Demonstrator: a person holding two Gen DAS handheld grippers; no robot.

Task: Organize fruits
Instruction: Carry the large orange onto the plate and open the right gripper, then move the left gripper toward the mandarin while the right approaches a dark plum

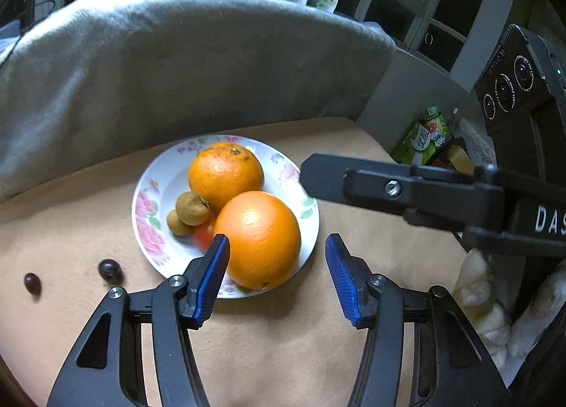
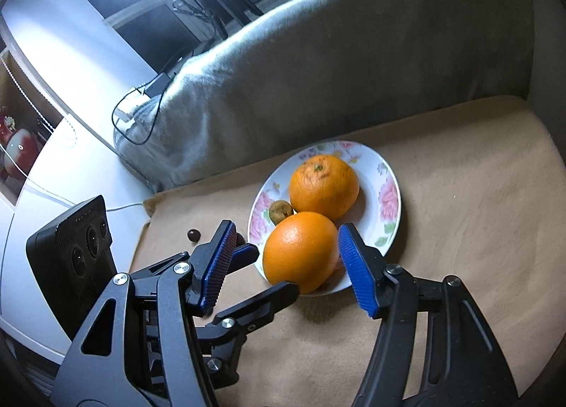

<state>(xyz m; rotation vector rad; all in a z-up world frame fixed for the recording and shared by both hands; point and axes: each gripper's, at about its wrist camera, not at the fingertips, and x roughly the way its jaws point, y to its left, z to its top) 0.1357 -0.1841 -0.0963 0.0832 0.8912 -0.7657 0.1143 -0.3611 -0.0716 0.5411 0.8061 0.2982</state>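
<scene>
1. Nearest the lens: left tongs [image 1: 276, 240], blue pads spread wide, gripping nothing; near orange [image 1: 258, 240] just beyond the tips, close to the left pad and clear of the right one.
2. Right tongs [image 2: 288, 226] likewise wide and holding nothing, pads flanking that same orange in their own view; in the left wrist view, one black finger reaching in over the right rim of the plate.
3. On the floral plate [image 1: 148, 216]: near orange at the front rim, far orange [image 1: 224, 172] touching it behind, two small brown fruits [image 1: 192, 209] tucked at the left against the far orange, a small red fruit [image 1: 204, 235] half hidden under the near orange.
4. Off the plate, left of it on the tan cloth [image 1: 247, 354]: two dark small fruits [image 1: 110, 271], apart from each other and from the rim.
5. Crowding: both pairs of tongs converging on the plate's front; a fleecy pale sleeve [image 1: 477, 301] low at the right.
6. Behind the plate, close by: a grey blanket [image 1: 177, 71] rising like a wall.
7. Past the cloth's right edge: a green carton [image 1: 421, 138].
8. Past the left edge: a white desk [image 2: 70, 159] with cables.
9. Open cloth in front and to the right of the plate.
</scene>
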